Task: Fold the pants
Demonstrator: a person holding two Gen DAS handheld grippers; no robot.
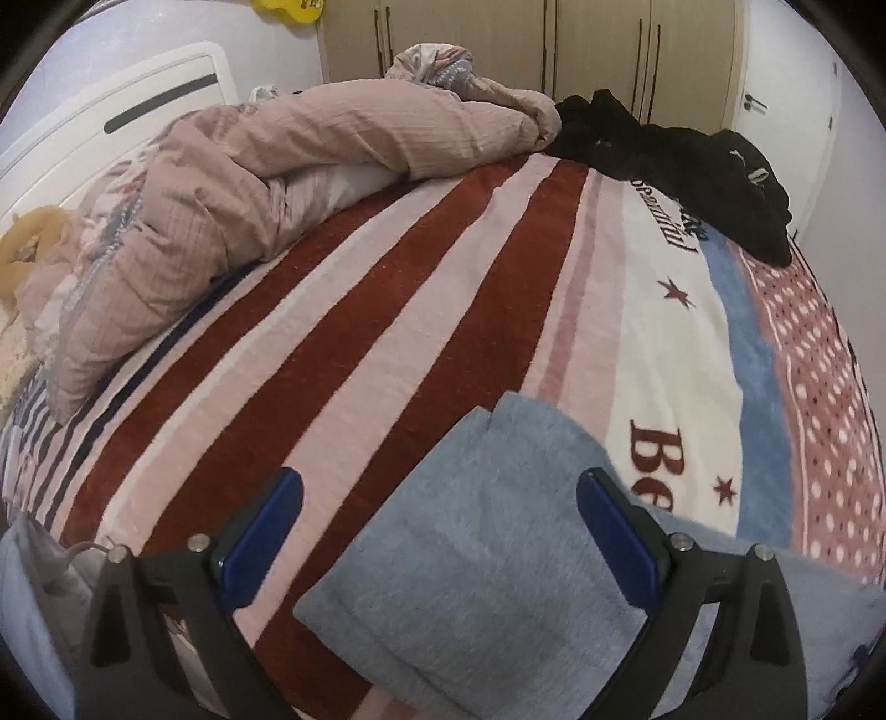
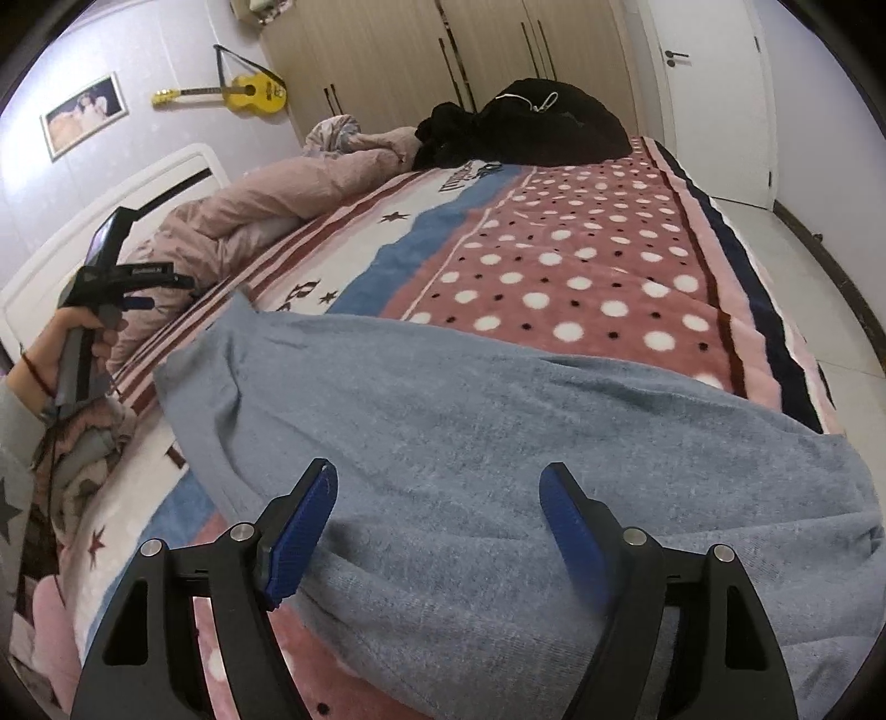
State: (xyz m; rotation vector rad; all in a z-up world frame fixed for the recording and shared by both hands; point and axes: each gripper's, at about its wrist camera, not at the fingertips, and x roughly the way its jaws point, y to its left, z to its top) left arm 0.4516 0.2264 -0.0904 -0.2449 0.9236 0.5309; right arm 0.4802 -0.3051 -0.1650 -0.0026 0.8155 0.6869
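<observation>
Blue-grey pants (image 2: 443,399) lie spread flat on the patterned blanket (image 2: 581,249) that covers the bed. One folded end of the pants (image 1: 487,554) shows in the left wrist view. My left gripper (image 1: 443,493) hangs open above that end, its blue pads wide apart and clear of the cloth. In the right wrist view a hand holds the left gripper (image 2: 158,291) raised at the far left. My right gripper (image 2: 437,487) is open low over the near part of the pants. Cloth lies between its pads, which do not press on it.
A bunched pink duvet (image 1: 277,160) runs along the headboard (image 1: 111,127) side of the bed. A pile of black clothes (image 2: 531,122) sits at the far end before the wardrobe (image 1: 498,39). The bed's right edge drops to the pale floor (image 2: 803,266).
</observation>
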